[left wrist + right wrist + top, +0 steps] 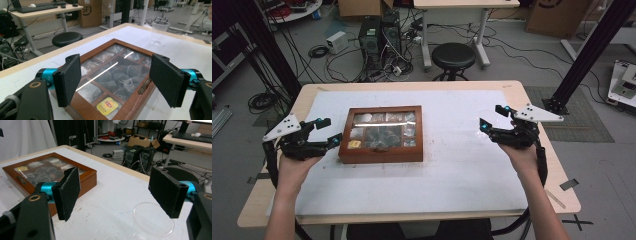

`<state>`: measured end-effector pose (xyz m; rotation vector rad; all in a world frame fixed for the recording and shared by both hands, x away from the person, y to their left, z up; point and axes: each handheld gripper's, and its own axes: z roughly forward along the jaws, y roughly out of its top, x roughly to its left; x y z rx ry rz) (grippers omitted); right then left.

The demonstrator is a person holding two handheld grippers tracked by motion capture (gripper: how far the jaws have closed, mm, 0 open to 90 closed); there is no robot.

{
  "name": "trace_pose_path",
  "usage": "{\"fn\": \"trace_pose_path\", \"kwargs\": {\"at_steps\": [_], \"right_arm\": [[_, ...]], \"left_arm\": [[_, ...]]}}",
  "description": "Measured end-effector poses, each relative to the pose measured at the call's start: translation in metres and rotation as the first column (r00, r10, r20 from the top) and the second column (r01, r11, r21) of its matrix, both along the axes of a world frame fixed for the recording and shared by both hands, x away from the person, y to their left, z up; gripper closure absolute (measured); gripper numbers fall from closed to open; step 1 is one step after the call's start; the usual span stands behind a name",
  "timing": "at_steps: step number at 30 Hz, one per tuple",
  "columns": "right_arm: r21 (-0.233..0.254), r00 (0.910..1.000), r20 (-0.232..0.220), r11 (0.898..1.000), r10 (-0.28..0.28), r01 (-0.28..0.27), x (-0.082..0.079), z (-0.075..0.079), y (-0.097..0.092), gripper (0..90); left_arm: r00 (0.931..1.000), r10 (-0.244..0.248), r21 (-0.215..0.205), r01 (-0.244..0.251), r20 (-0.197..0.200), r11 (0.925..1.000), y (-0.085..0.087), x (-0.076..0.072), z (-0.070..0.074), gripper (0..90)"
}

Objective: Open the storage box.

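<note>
High view: wooden box (pixel 381 135) with glass lid, shut, left of centre on the white table (pixel 452 170); left gripper (pixel 326 133) just beside its left wall, jaws released and empty; right gripper (pixel 492 117) well apart to the right, likewise spread. Left gripper view: brass latch (pixel 144 86) on the near front rail, tea bags beneath the glass; best approached squarely, low at the clasp. Right gripper view: clear cup (pixel 153 222) just below the parted jaws.
</note>
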<state>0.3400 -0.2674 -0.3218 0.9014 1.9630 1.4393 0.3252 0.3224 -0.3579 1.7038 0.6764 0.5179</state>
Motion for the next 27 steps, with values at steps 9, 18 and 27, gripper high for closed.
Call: {"fn": "trace_pose_path", "kwargs": {"at_steps": [9, 18, 27], "right_arm": [[-0.015, 0.9997, 0.02, 1.0, -0.013, 0.013, -0.003, 0.001, 0.001, 26.3], [-0.015, 0.9998, 0.014, 1.0, -0.016, 0.017, 0.0, -0.001, 0.003, 26.3], [-0.015, 0.9995, 0.023, 1.0, -0.019, 0.02, -0.001, 0.0, 0.002, 26.3]], "left_arm": [[0.9997, 0.008, 0.011, -0.008, 0.021, 0.9999, 0.012, -0.014, -0.011, 24.7], [0.9998, 0.013, 0.014, -0.013, -0.014, 0.9998, 0.021, -0.02, -0.03, 24.7], [0.9976, 0.021, 0.024, -0.019, -0.066, 0.9995, 0.027, -0.02, -0.05, 24.7]]}}
